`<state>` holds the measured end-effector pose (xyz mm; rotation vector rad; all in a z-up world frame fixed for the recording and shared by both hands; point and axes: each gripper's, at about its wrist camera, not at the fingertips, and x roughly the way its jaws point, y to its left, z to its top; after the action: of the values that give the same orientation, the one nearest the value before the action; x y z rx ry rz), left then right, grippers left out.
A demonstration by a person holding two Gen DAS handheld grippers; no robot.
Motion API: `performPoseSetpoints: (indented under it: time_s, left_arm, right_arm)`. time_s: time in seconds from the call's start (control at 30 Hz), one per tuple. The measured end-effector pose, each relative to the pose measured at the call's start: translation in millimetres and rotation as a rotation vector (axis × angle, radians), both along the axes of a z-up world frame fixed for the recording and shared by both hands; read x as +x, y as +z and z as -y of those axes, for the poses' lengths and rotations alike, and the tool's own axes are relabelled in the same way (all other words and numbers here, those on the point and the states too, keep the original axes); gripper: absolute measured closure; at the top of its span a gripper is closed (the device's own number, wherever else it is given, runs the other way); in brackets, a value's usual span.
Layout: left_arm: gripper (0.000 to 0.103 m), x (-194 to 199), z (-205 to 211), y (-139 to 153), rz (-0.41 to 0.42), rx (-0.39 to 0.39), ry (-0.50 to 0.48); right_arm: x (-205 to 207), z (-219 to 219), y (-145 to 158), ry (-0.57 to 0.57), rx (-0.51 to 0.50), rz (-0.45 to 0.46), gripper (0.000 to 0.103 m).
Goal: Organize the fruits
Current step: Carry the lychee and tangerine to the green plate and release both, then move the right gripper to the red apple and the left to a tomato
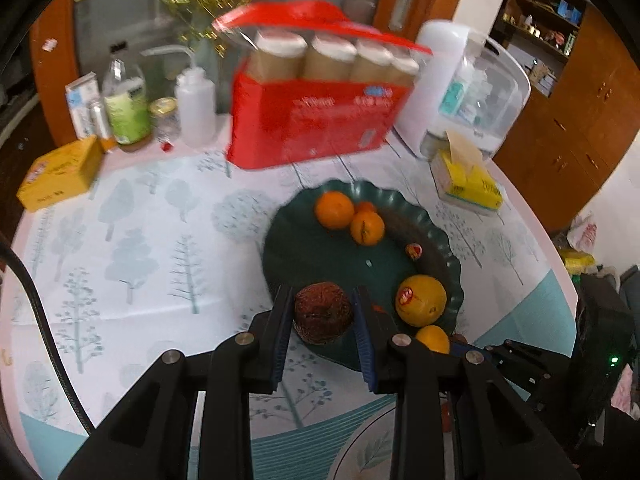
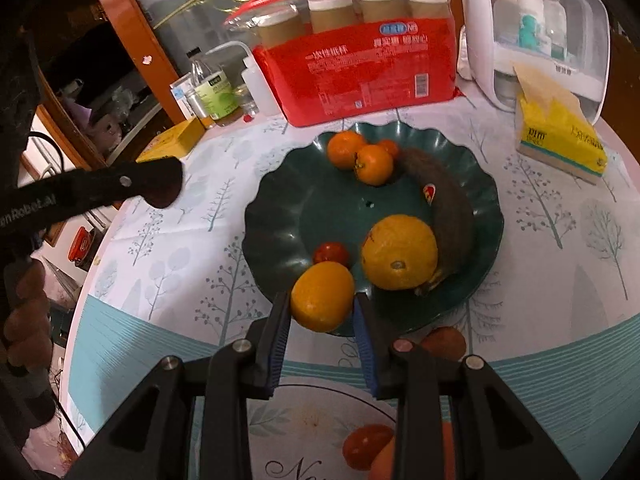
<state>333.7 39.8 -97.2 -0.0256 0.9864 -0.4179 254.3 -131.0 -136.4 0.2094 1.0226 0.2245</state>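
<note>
A dark green scalloped plate (image 1: 296, 248) (image 2: 280, 216) holds two oranges (image 1: 335, 210) (image 2: 374, 164), a large yellow citrus (image 1: 421, 300) (image 2: 399, 252), a dark overripe banana (image 2: 448, 200) and a small red fruit (image 2: 331, 253). My left gripper (image 1: 323, 312) is shut on a dark brown wrinkled fruit (image 1: 323, 313) over the plate's near rim. My right gripper (image 2: 322, 312) is shut on a yellow-orange citrus (image 2: 322, 296) at the plate's near edge; it also shows in the left wrist view (image 1: 433, 339).
A red pack of paper cups (image 2: 360, 68), bottles (image 1: 124, 108), a yellow box (image 1: 60, 174), a tissue pack (image 2: 560, 136) and a white appliance (image 1: 464, 88) stand behind. A pale plate (image 2: 288, 432) with a red fruit (image 2: 366, 446) lies near me.
</note>
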Motion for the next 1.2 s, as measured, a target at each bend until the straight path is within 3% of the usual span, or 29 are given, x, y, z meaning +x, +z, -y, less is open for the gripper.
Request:
performPoseSetpoints:
  time_s: [0.23,0.47,0.57,0.67,1.03,1.2]
  left_arm:
    - [0.075,13,12,-36,-0.073,-0.018,-0.032]
    - [0.072,20,8,-48,-0.108,-0.027,-0.034]
    - [0.066,20,4,-45,-0.107,-0.030,-0.019]
    - [0.044,17,-1,-37,-0.088,-0.027,-0.006]
    - [0.034,-19,-25,-6,-0.067,-0.007,0.034]
    - [0.030,-46,-38,8,-0.075,-0.033,0.027]
  right_arm:
    - [5,-5,-15,-0.008,0.010,-0.041,0.071]
    - [9,-6,-22,-0.007,0.011,-0.058,0.071]
    - [9,-7,-23,-0.007,0.009,-0.066,0.070]
    - [8,-8,-20,-0.016,0.003,-0.059,0.054]
    - [-16,2,10,-0.081,0.015,-0.024,0.053]
    - [-37,10,24,-0.144,0.019,-0.022,0.053]
